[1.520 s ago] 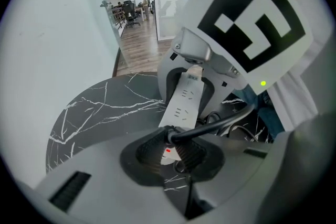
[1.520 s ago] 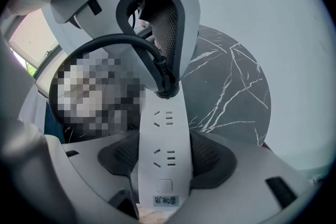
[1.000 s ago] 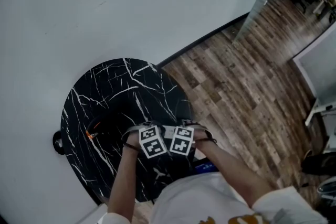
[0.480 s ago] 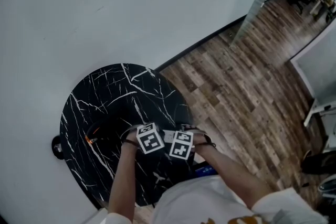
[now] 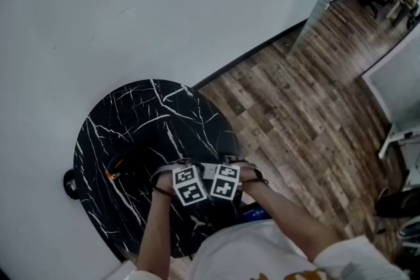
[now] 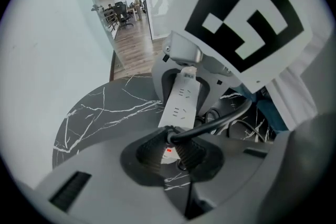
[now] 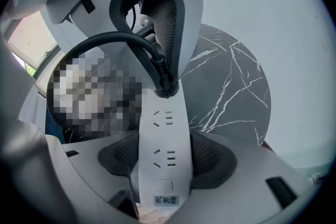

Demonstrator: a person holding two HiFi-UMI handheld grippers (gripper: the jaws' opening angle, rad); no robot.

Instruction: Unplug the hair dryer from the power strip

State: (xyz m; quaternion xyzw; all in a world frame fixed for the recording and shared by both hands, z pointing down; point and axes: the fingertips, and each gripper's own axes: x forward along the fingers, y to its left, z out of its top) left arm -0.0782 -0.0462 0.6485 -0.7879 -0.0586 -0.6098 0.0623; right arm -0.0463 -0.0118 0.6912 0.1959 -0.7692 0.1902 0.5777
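Right gripper view: power strip (image 7: 163, 160) clamped (left gripper (image 6: 170, 150) pinches plug (image 6: 171, 137)).

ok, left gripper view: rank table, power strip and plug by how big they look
1. table
2. power strip
3. plug, partly hidden, but still clearly the smallest

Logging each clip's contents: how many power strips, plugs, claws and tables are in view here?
white power strip: 1
black plug: 1
claws: 2 (left claw, right claw)
black marble table: 1
total: 5
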